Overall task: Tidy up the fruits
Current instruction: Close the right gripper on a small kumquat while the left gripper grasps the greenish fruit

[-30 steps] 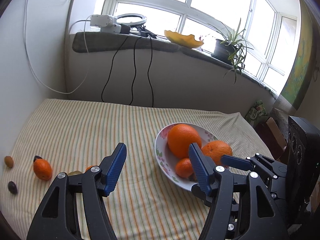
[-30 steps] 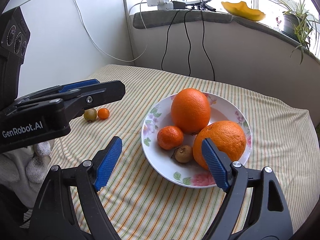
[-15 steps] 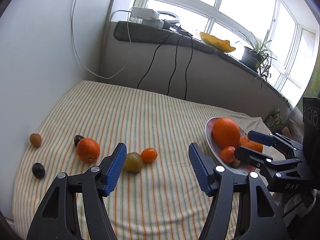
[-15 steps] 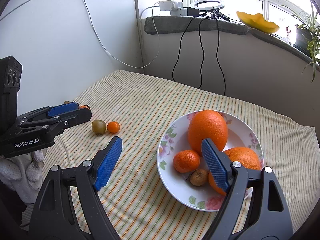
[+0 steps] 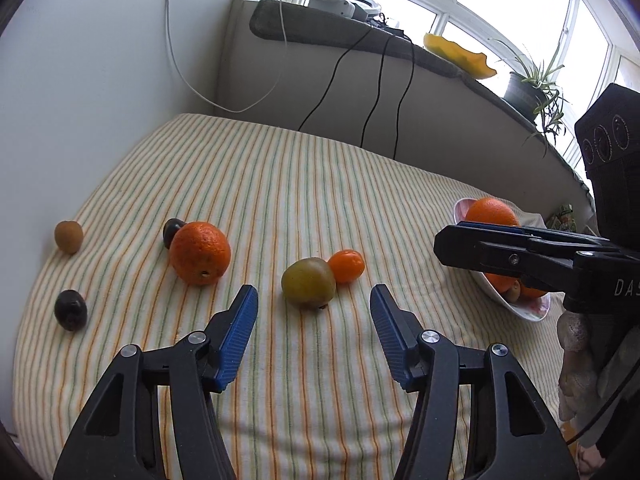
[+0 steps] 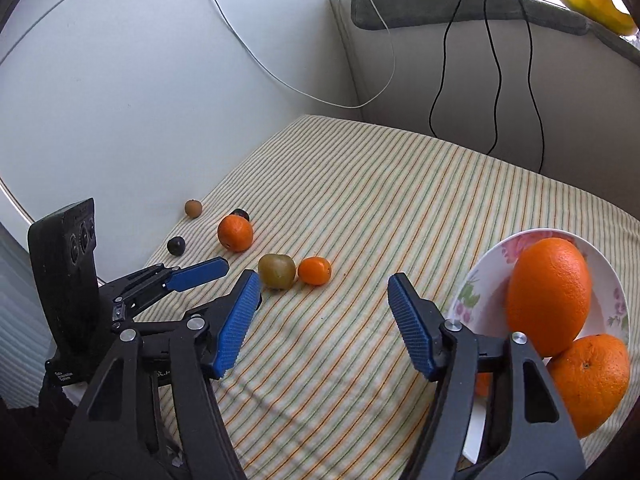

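Note:
A green-brown fruit and a small tangerine lie touching on the striped cloth, just ahead of my open, empty left gripper. An orange, two dark fruits and a small brown fruit lie further left. A flowered plate at the right holds two big oranges and smaller fruit. My right gripper is open and empty, beside the plate, facing the loose fruits.
The striped cloth covers the table, with white walls at its left and far sides. Cables hang from the sill. A yellow dish and a potted plant stand on the sill.
Both grippers have swung left, away from the plate and toward the loose fruits. The left gripper has come close to the green-brown fruit. Both stay open.

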A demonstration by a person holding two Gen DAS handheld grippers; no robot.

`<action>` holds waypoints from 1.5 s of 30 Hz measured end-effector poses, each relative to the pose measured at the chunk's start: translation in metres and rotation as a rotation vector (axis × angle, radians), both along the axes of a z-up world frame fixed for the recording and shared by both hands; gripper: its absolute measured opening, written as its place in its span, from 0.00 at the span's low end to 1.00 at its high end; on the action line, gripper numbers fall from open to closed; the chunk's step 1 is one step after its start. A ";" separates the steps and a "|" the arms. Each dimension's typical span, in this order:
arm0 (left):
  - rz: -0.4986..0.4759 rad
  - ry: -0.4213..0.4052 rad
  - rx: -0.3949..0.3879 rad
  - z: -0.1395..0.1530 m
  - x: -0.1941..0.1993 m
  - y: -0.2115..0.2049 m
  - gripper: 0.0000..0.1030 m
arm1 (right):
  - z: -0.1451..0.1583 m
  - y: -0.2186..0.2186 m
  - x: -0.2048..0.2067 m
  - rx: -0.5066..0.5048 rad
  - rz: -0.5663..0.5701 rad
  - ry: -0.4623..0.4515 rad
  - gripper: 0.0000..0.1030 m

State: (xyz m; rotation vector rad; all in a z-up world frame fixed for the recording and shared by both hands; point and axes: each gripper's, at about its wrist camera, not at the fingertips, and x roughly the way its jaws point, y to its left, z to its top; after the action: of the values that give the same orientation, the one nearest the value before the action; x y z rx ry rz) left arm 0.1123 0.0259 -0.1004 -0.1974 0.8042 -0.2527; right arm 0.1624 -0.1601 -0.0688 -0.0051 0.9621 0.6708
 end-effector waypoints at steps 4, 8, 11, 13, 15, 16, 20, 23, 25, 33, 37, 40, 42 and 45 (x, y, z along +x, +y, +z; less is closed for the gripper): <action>-0.008 0.011 0.013 -0.005 0.008 -0.002 0.53 | -0.017 0.011 0.021 0.041 -0.010 0.131 0.53; -0.012 0.023 0.011 -0.009 0.011 0.000 0.49 | -0.032 0.022 0.040 0.071 -0.034 0.236 0.45; -0.022 0.029 0.010 -0.009 0.013 0.000 0.49 | -0.041 0.032 0.048 0.066 -0.031 0.281 0.43; -0.029 0.033 0.011 -0.009 0.015 0.000 0.49 | -0.046 0.039 0.050 0.044 -0.033 0.288 0.41; -0.032 0.038 0.009 -0.010 0.017 0.000 0.49 | -0.050 0.045 0.053 0.025 -0.038 0.290 0.41; -0.034 0.042 0.009 -0.011 0.018 0.000 0.49 | -0.052 0.047 0.054 0.020 -0.040 0.293 0.40; -0.038 0.060 0.008 -0.015 0.023 -0.001 0.48 | -0.059 0.053 0.057 0.003 -0.054 0.305 0.40; -0.042 0.064 0.011 -0.016 0.025 -0.002 0.47 | -0.063 0.057 0.061 -0.002 -0.048 0.314 0.40; -0.042 0.067 0.010 -0.016 0.028 -0.002 0.46 | -0.066 0.062 0.062 -0.009 -0.047 0.315 0.39; -0.038 0.076 0.024 -0.018 0.034 -0.004 0.32 | -0.077 0.063 0.070 0.008 -0.052 0.342 0.28; -0.042 0.069 0.031 -0.018 0.034 -0.006 0.29 | -0.074 0.056 0.067 0.013 -0.053 0.336 0.28; -0.037 0.066 0.022 -0.016 0.032 -0.004 0.28 | -0.070 0.052 0.064 0.023 -0.058 0.334 0.27; -0.034 0.063 0.020 -0.015 0.030 -0.004 0.28 | -0.067 0.047 0.061 0.028 -0.062 0.327 0.27; -0.031 0.056 0.015 -0.012 0.027 -0.003 0.28 | -0.061 0.040 0.058 0.039 -0.064 0.315 0.27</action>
State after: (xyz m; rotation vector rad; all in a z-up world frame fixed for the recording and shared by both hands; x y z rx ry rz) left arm 0.1393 0.0230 -0.1126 -0.1791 0.8649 -0.2712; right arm 0.2208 -0.1201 -0.1302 0.1698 1.2460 0.6417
